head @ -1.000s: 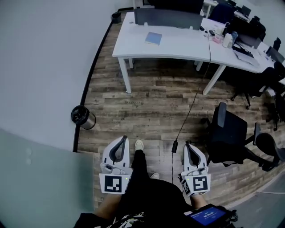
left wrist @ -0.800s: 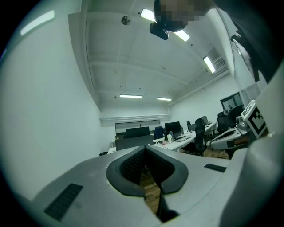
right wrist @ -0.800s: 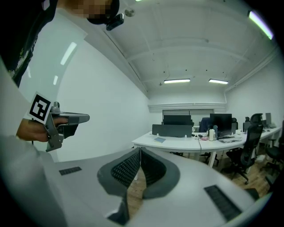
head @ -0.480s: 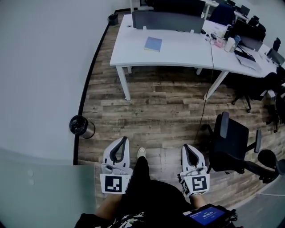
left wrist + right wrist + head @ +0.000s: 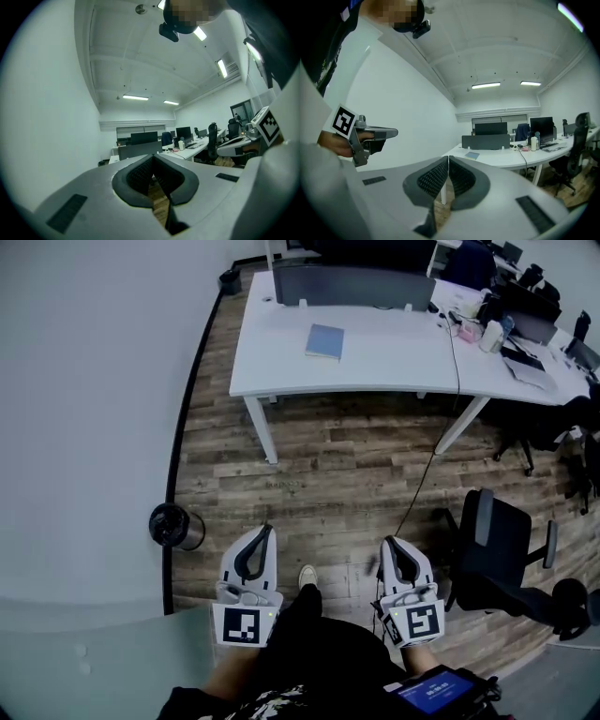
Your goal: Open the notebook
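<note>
A closed blue notebook (image 5: 325, 341) lies on the white desk (image 5: 375, 357) far ahead; it also shows small in the right gripper view as the notebook (image 5: 472, 155). My left gripper (image 5: 267, 532) and right gripper (image 5: 385, 545) are held level in front of the person's body, over the wooden floor, well short of the desk. Both are shut with nothing between their jaws. In the left gripper view the shut left gripper (image 5: 153, 158) points toward the desks; the right gripper (image 5: 448, 158) points at the desk with the notebook.
A round metal bin (image 5: 174, 526) stands by the white wall at left. A black office chair (image 5: 502, 554) is at right. A cable (image 5: 431, 465) hangs from the desk to the floor. A dark divider panel (image 5: 352, 284) and clutter (image 5: 487, 329) sit on the desk.
The person has walked toward the desk: desk and notebook are nearer and lower in the head view. Both grippers stay shut in the same pose before the body.
</note>
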